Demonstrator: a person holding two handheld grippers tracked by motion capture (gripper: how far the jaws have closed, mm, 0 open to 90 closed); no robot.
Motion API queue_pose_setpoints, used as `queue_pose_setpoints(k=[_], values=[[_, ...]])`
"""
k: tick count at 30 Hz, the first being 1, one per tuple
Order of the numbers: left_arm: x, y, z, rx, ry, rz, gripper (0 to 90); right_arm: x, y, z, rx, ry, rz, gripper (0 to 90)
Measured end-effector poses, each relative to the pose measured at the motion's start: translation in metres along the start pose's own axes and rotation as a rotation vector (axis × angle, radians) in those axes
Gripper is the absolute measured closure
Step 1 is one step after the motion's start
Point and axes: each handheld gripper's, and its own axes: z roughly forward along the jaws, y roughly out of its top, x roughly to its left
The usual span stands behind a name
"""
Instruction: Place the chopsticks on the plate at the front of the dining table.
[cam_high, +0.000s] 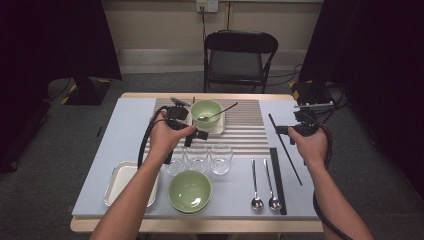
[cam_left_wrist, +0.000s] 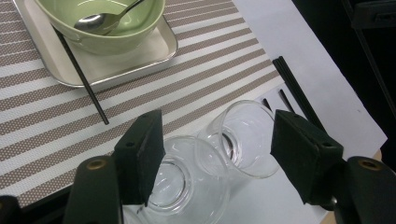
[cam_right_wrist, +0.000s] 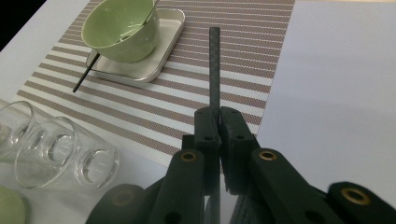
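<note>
My right gripper (cam_high: 281, 130) (cam_right_wrist: 217, 114) is shut on a thin black chopstick (cam_high: 292, 162) (cam_right_wrist: 214, 56), held low over the table's right side; the stick runs past the jaws at both ends. My left gripper (cam_high: 196, 137) (cam_left_wrist: 217, 130) hovers open just above a row of three clear glasses (cam_high: 197, 160), with two of them (cam_left_wrist: 187, 182) (cam_left_wrist: 243, 140) between its pads and not touched. Behind it, a green bowl (cam_high: 206, 114) (cam_left_wrist: 107, 28) (cam_right_wrist: 119, 28) with a spoon (cam_left_wrist: 100, 19) in it sits on a small tray (cam_left_wrist: 140, 56). A second black chopstick (cam_left_wrist: 86, 84) (cam_right_wrist: 84, 77) sticks out from under that bowl.
A striped placemat (cam_high: 245, 127) covers the far middle. Along the front lie an empty white tray (cam_high: 120, 182), a second green bowl (cam_high: 190, 191), two spoons (cam_high: 264, 185) and a long black strip (cam_high: 278, 180). A folding chair (cam_high: 240, 57) stands beyond the table.
</note>
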Motion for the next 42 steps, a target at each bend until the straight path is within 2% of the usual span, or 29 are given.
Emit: queue_pose_setpoints(k=[22, 35, 36, 42], values=[[-0.020, -0.001, 0.010, 0.005, -0.055, 0.036, 34.6, 0.023, 0.017, 0.000, -0.027, 0.021, -0.033, 86.6], [-0.029, -0.001, 0.014, 0.016, -0.064, 0.062, 34.5, 0.037, 0.025, 0.004, -0.036, 0.040, -0.043, 86.6], [-0.031, -0.001, 0.014, 0.009, -0.067, 0.055, 34.5, 0.038, 0.025, 0.005, -0.037, 0.040, -0.044, 86.6], [-0.035, -0.003, 0.016, 0.022, -0.070, 0.081, 34.5, 0.045, 0.030, 0.005, -0.044, 0.047, -0.048, 86.7]])
